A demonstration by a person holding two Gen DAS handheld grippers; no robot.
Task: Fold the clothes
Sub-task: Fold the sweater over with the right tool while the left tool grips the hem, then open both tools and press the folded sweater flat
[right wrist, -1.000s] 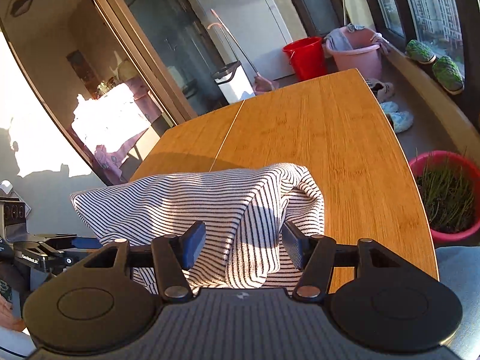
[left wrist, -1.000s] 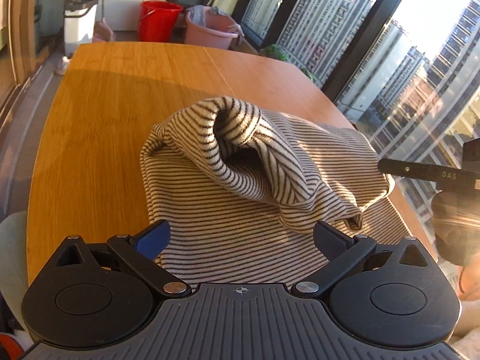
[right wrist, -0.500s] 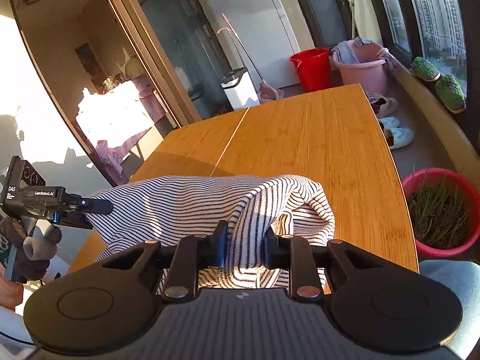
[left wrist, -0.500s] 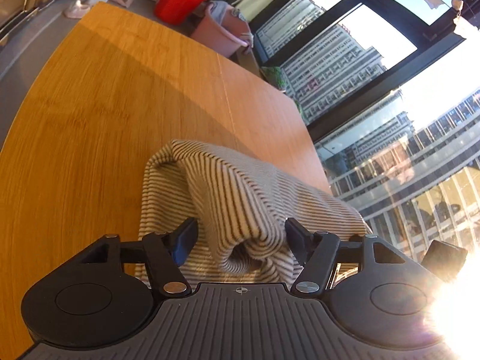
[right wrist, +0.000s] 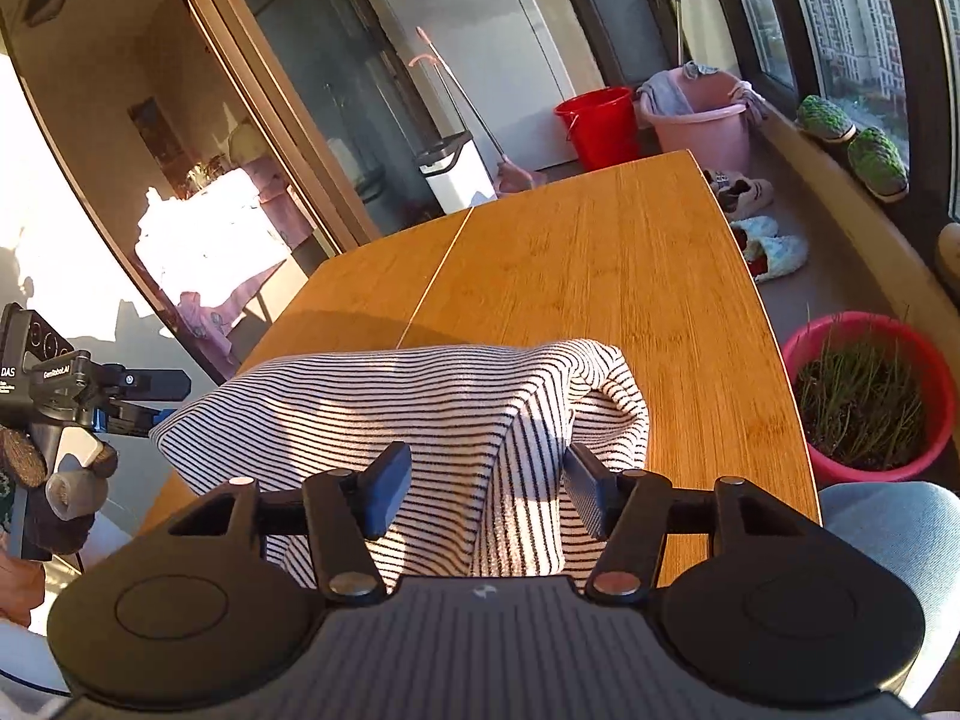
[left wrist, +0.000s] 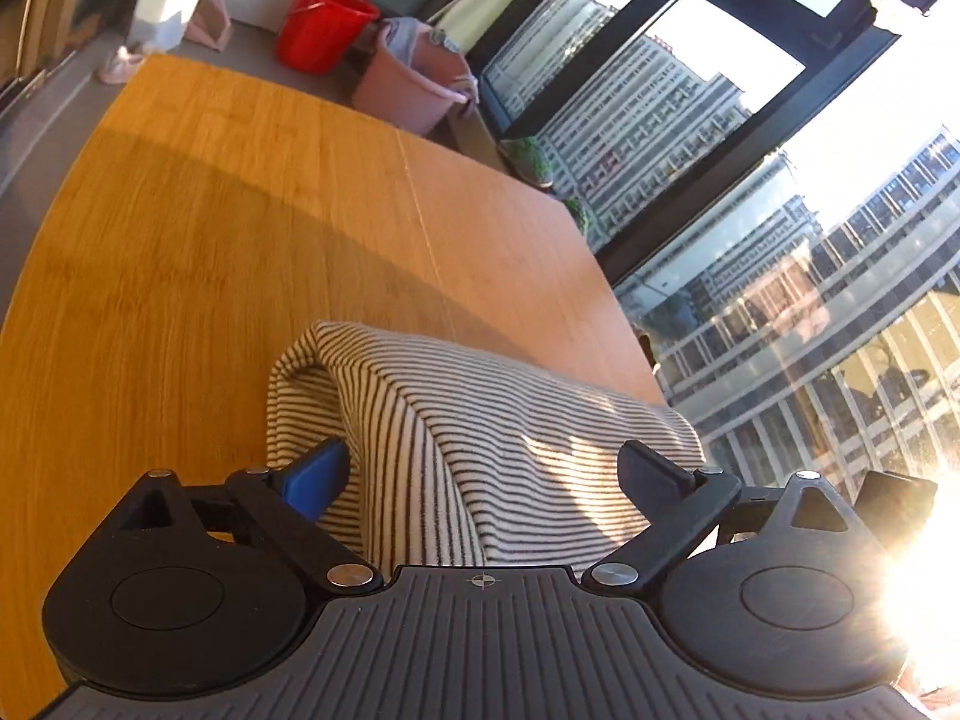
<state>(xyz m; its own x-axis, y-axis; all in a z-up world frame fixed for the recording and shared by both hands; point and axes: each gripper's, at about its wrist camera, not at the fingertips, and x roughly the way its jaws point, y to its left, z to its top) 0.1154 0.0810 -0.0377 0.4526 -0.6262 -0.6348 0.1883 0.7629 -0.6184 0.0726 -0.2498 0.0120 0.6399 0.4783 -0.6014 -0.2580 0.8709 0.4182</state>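
Left jaws: the left gripper (left wrist: 483, 471) stands wide, having just been opening; striped cloth lies between its fingers (left wrist: 315, 477) but the pads do not press it
Right jaws: the right gripper (right wrist: 489, 489) is part-open and has likewise just been opening; a hanging fold sits in the gap, loose, not pinched as far as I can see
Garment: the striped shirt (left wrist: 480, 420) is bunched at the near end of the wooden table (left wrist: 210, 240), humped up rather than flat — folding is not finished, I judge
Key relation: the cloth lies straight ahead of and under both pairs of jaws; its long axis runs crosswise, from one gripper to the other, so each hand is nearest its own end
Next move, as a guess: each side needs a fresh pinch on an edge before the hump can be laid over
Right view only: the left gripper seen from the side (right wrist: 90, 387) at the shirt's far end, a gloved hand (right wrist: 60, 480) on it, a potted plant (right wrist: 870, 396)
Left view only: the window side — sun glare hides most of the right gripper there
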